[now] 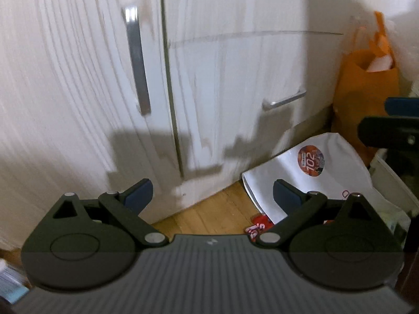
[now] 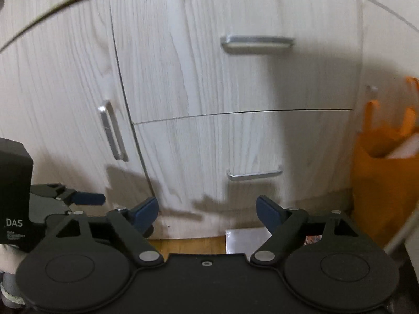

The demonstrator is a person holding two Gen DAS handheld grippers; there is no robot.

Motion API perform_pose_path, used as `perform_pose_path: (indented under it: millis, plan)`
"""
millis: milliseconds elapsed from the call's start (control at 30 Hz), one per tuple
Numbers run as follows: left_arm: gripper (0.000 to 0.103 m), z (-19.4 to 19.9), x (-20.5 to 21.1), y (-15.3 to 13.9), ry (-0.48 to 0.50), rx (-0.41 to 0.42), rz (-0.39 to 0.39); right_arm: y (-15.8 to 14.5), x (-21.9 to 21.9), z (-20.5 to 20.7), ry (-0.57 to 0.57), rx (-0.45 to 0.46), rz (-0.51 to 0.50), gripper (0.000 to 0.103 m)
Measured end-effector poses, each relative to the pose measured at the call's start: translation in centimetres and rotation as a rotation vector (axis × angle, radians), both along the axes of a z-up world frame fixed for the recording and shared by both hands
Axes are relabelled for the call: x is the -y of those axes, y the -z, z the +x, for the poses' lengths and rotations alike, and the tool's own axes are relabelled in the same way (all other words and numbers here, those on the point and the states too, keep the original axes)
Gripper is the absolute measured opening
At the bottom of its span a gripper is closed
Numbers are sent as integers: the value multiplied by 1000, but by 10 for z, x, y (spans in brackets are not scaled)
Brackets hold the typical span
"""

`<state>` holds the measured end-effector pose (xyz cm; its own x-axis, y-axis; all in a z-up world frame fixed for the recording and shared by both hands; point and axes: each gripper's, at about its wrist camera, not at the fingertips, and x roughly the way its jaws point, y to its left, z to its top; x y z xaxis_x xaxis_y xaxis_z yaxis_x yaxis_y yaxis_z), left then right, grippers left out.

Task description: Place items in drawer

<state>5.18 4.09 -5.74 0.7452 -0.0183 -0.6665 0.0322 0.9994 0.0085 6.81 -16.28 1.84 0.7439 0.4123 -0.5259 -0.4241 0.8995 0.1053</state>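
Observation:
Both views face a white wood-grain cabinet with two closed drawers. The upper drawer (image 2: 235, 78) has a metal bar handle (image 2: 256, 42), and the lower drawer (image 2: 235, 151) has its own handle (image 2: 254, 174), also seen as a handle (image 1: 284, 100) in the left wrist view. My left gripper (image 1: 212, 196) stands open and empty above the floor by the cabinet's base. My right gripper (image 2: 208, 213) is open too, with nothing between its blue pads, facing the lower drawer. The left gripper (image 2: 78, 197) shows at the left edge of the right wrist view.
A cabinet door with a vertical handle (image 2: 113, 130) is left of the drawers. An orange bag (image 1: 366, 89) stands to the right. A white bag with a round sticker (image 1: 309, 162) and a red packet (image 1: 258, 226) lie on the wooden floor (image 1: 209, 214).

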Motion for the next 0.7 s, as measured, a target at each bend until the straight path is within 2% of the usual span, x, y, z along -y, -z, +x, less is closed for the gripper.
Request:
perform_pose_path:
  millis: [100,233,467,600,700]
  plan:
    - [103,-14,4,-13,10,41,-6,4,-1,-25,68,12,34,90]
    - [103,-20,12,-21,54,23,-22,12,-4,-48,93,6,65,90]
    - [103,-23,8,-29,53,40,-41,27,-17,-54,103,41,6,90]
    - [103,-30,10,-30,30,84,3,31,-12,-51,117,43,19,90]
    - [103,-31,9,-29,71,107,-4,32,-9,-48,123,36,12,90]
